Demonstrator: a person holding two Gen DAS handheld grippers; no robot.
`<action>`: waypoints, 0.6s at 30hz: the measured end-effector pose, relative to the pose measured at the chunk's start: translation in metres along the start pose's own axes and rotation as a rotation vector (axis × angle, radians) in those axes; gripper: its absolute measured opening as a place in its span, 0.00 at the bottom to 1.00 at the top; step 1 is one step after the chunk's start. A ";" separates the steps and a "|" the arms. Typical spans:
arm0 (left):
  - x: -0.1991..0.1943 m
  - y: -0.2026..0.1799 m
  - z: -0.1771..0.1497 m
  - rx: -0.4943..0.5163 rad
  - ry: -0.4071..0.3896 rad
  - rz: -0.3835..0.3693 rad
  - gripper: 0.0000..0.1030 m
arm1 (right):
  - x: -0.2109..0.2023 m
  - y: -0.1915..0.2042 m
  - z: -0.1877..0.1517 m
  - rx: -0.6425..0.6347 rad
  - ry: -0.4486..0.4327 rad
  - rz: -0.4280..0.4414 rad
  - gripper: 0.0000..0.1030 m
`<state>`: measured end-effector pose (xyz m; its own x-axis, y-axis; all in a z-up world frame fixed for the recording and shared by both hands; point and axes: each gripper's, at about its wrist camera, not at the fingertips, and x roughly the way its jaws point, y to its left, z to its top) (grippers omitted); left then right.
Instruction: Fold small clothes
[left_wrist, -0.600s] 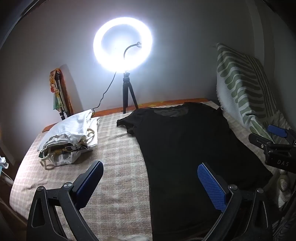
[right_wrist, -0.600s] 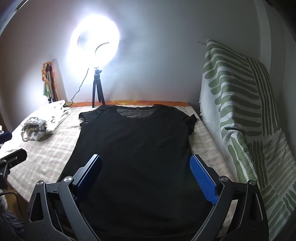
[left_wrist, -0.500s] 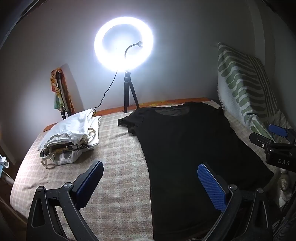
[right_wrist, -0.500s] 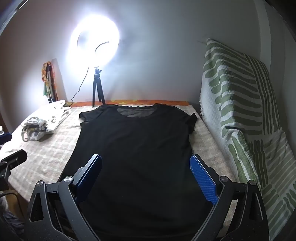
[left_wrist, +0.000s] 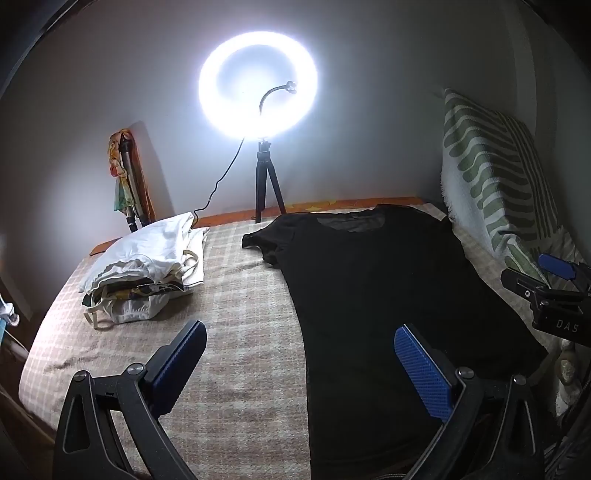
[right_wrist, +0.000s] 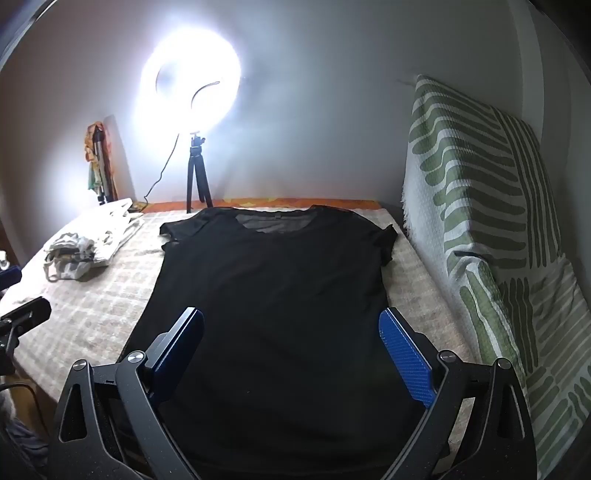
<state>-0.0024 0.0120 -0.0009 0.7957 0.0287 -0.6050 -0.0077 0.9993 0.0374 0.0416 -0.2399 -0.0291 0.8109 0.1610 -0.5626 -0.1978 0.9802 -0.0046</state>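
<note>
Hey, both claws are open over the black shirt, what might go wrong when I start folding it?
1. The shirt is dark and dimly lit, so its near hem is hard to see; a claw may miss the edge.
2. It lies on a checked blanket; a low pinch could grab that too.
3. The left claw straddles the shirt's side edge, so the fold may skew.

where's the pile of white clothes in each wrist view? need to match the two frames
Left wrist: pile of white clothes sits left of centre on the checked bedspread, left of the black t-shirt.
Right wrist: same pile at the far left edge, smaller, left of the t-shirt.
Shared landmark: the ring light on its tripod stands at the wall behind, right of the pile in both views.
</note>
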 end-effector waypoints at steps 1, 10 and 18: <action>0.000 0.000 0.001 0.003 0.001 0.000 1.00 | 0.000 0.000 0.000 -0.001 -0.001 0.000 0.93; -0.002 -0.001 0.001 0.003 -0.007 0.007 1.00 | 0.001 0.000 0.000 -0.003 0.000 0.004 0.93; -0.002 -0.001 0.002 0.001 -0.008 0.007 1.00 | 0.001 0.000 0.000 0.001 0.000 0.006 0.93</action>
<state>-0.0031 0.0111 0.0022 0.8007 0.0359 -0.5980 -0.0127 0.9990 0.0430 0.0425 -0.2397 -0.0292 0.8101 0.1665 -0.5622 -0.2016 0.9795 -0.0005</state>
